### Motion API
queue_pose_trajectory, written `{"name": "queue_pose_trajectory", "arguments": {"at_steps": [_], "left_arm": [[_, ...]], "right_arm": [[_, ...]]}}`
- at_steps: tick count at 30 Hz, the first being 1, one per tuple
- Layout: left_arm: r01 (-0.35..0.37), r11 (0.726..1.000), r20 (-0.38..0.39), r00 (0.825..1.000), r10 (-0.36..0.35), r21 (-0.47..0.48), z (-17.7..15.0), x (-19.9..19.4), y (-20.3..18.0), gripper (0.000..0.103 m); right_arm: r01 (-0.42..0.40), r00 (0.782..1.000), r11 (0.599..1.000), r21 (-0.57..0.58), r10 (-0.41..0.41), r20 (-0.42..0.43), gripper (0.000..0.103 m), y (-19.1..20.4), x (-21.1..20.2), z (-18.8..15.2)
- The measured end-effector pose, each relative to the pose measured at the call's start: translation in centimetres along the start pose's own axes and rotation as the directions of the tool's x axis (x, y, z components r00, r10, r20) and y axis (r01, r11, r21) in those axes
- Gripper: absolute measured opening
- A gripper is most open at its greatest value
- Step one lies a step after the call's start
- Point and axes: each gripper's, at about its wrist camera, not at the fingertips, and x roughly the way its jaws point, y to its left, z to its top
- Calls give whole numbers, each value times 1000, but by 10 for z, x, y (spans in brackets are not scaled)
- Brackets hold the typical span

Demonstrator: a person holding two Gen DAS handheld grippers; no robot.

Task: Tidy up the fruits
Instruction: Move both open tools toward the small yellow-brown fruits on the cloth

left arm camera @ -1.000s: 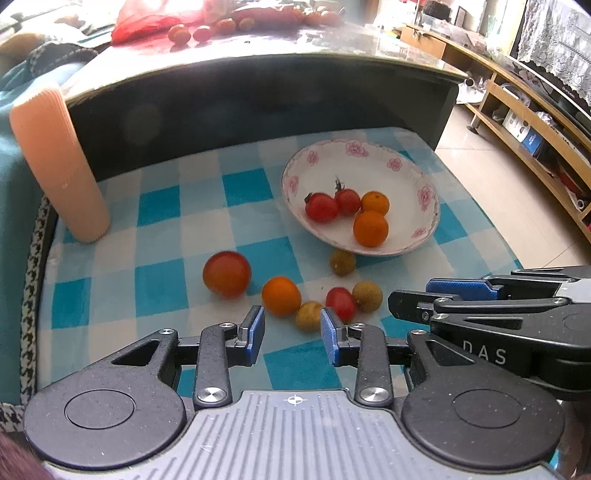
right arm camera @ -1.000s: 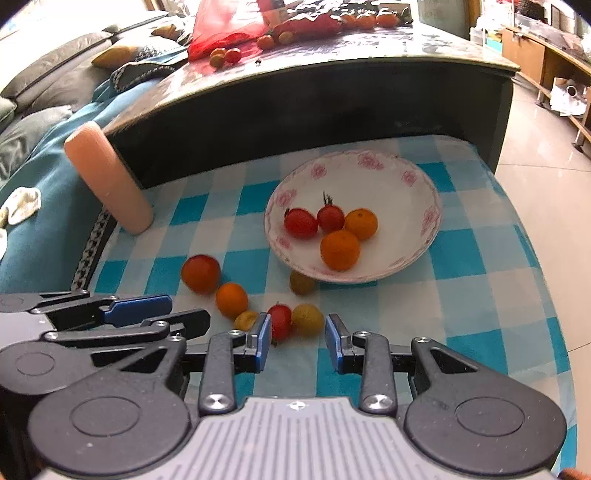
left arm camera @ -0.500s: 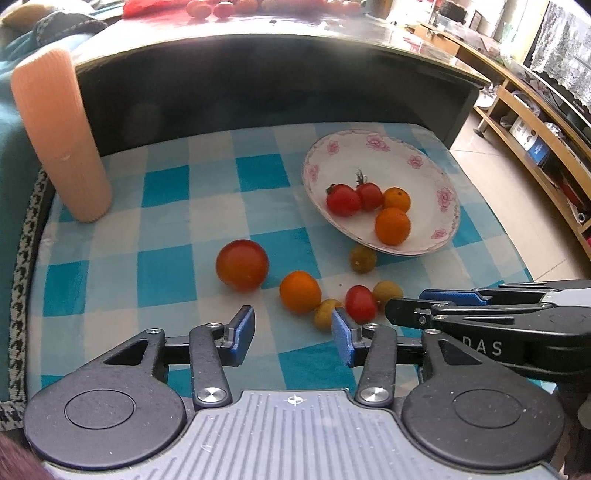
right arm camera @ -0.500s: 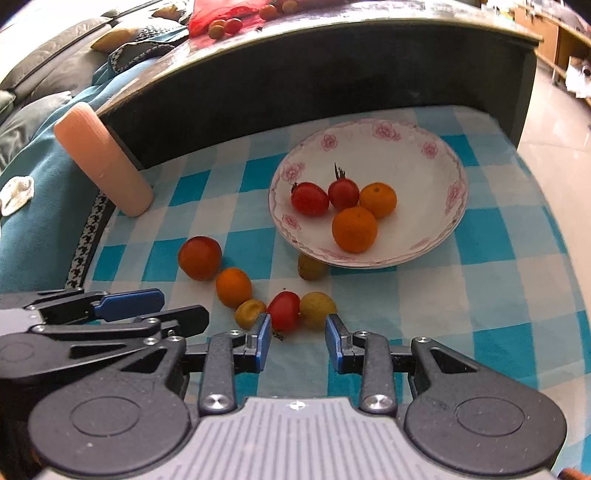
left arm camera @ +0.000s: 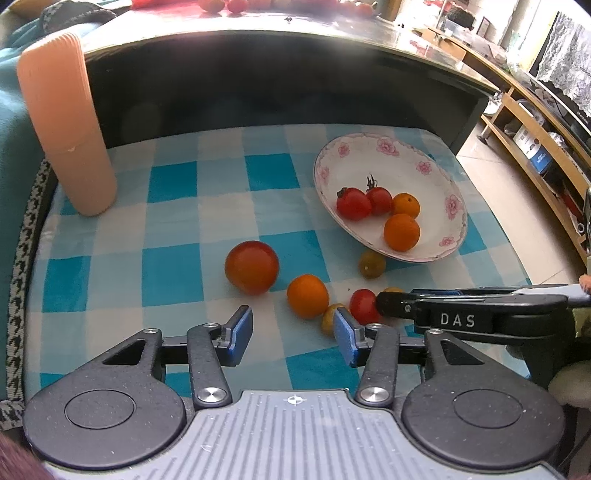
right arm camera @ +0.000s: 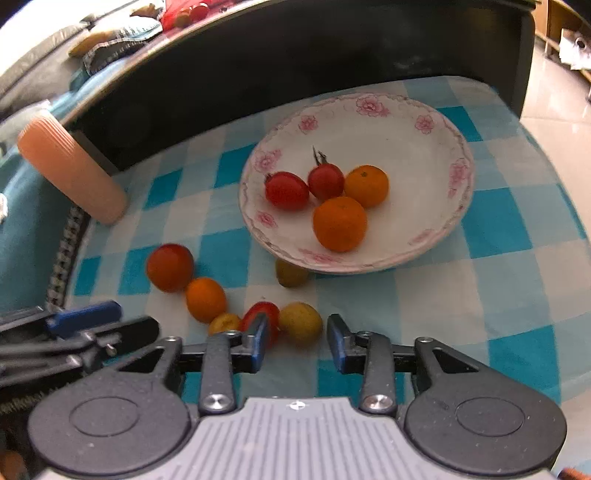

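Crowding is the risk: with right tool [right arm camera: 295,341] and left tool [left arm camera: 293,334] both spread and empty, jaws just widening over touching loose fruits on the checked cloth [right arm camera: 517,295], either could nudge the yellow-green fruit [right arm camera: 301,321] or red tomato [left arm camera: 364,304] away from the bowl [right arm camera: 443,236].

From the left wrist view, the right tool [left arm camera: 384,306] hides most of a yellowish fruit [left arm camera: 392,290]; the red fruits [left arm camera: 236,4] along the top edge are cut off, perhaps tomatoes.
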Motion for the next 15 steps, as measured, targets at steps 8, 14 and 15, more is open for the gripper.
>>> {"name": "queue_pose_trajectory", "arguments": {"at_steps": [8, 14, 15], "left_arm": [[7, 1000, -7, 1000, -7, 3, 0, 4, -1, 58], [9, 1000, -18, 1000, -8, 28, -2, 11, -10, 58], [9, 1000, -20, 1000, -8, 30, -3, 11, -10, 58]], "right_arm": [[-12, 999, 1000, -2, 12, -36, 35, -13, -5, -8], [20, 1000, 999, -39, -21, -24, 34, -19, -14, -14], [27, 1000, 999, -42, -27, -16, 34, -19, -14, -14]]}}
